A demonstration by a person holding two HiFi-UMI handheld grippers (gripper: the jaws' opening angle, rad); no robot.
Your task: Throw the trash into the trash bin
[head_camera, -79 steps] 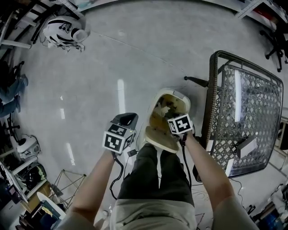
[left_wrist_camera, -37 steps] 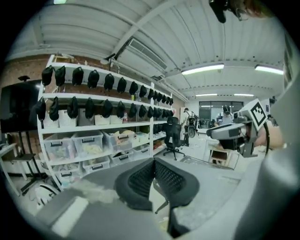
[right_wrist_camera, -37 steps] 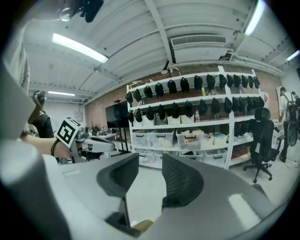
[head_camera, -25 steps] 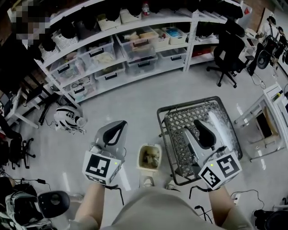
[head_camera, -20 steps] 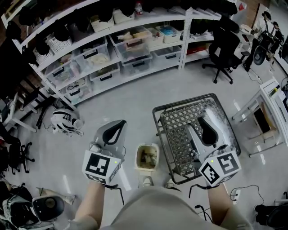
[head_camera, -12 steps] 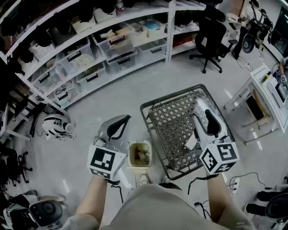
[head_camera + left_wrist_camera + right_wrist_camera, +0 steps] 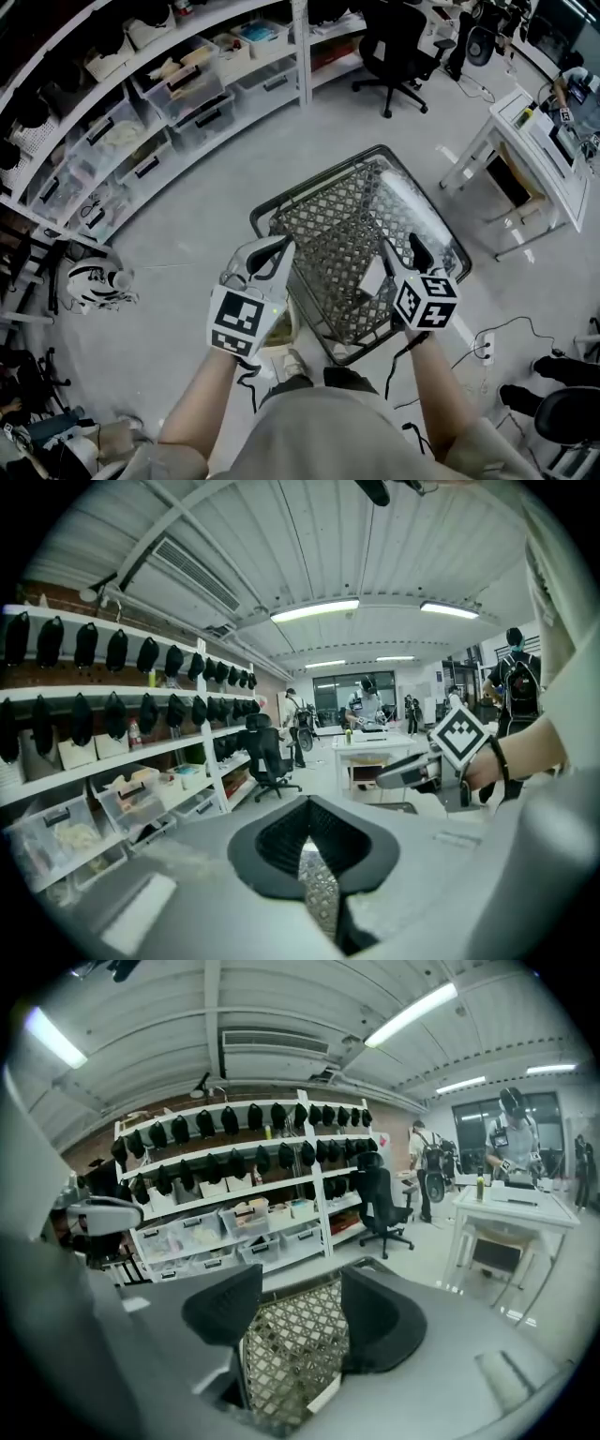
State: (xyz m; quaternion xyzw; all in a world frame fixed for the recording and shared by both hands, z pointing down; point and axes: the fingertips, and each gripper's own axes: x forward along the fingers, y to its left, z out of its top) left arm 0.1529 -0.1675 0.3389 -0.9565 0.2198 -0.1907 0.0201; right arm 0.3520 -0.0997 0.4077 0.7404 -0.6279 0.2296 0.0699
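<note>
A dark table (image 7: 309, 202) with a lattice top stands in front of me. A white slip of paper (image 7: 372, 277) lies on its near part and shows again (image 7: 323, 1393) low in the right gripper view. My right gripper (image 7: 403, 248) hovers over the table's near right side. It is open, its jaws have just been opening, and only lattice shows between them (image 7: 300, 1312). My left gripper (image 7: 281, 248) hangs at the table's near left corner, shut and empty (image 7: 309, 841). The beige trash bin (image 7: 284, 330) on the floor is mostly hidden behind it.
Shelves with clear storage boxes (image 7: 178, 94) line the far wall. An office chair (image 7: 398, 52) and a white desk (image 7: 525, 131) stand to the right. A white robot dog (image 7: 94, 281) lies on the floor at left. Cables (image 7: 487, 337) run near my right foot.
Both grippers have come down and forward, from the bin to the lattice table. The table now fills the middle of the view. The right jaws stand wider apart.
</note>
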